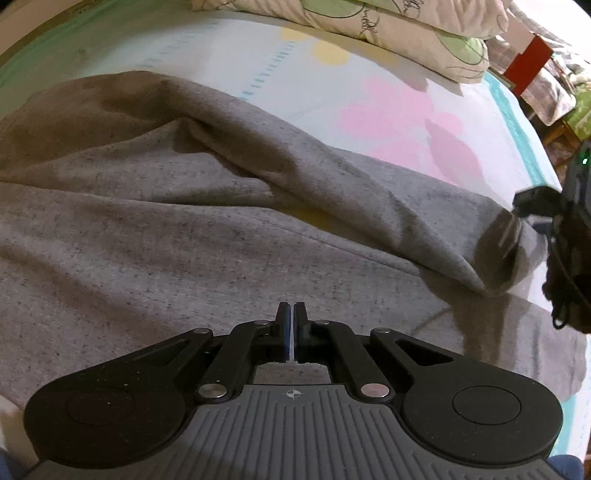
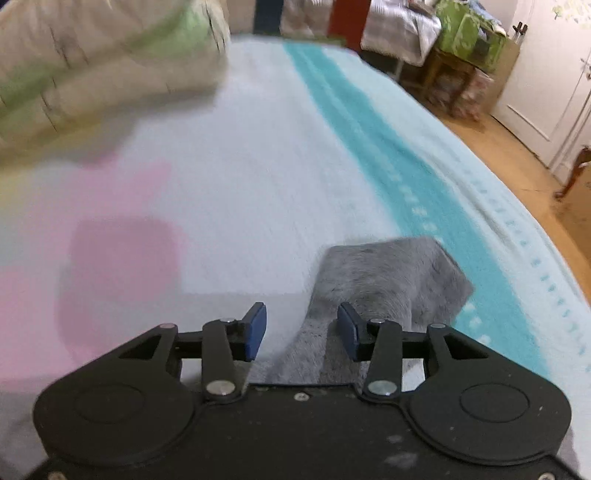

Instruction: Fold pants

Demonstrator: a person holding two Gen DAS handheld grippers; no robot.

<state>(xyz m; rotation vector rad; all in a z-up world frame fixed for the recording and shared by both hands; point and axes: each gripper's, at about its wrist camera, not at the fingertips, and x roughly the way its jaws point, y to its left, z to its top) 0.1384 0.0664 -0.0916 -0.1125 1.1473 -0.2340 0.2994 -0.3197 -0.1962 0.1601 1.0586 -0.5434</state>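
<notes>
Grey marl pants lie spread over the bed sheet, with a leg running off to the right and ending in a folded cuff. My left gripper hovers over the middle of the fabric, pads pressed together with nothing visible between them. My right gripper stands open, its blue pads apart. The grey leg end lies on the sheet below and just beyond them, not pinched. In the left wrist view the right gripper's black housing shows blurred beside the cuff.
Cream and green pillows are stacked at the head of the bed. A teal stripe runs along the sheet near the bed's right edge. Beyond it are wooden floor, a red post, cluttered furniture and a white door.
</notes>
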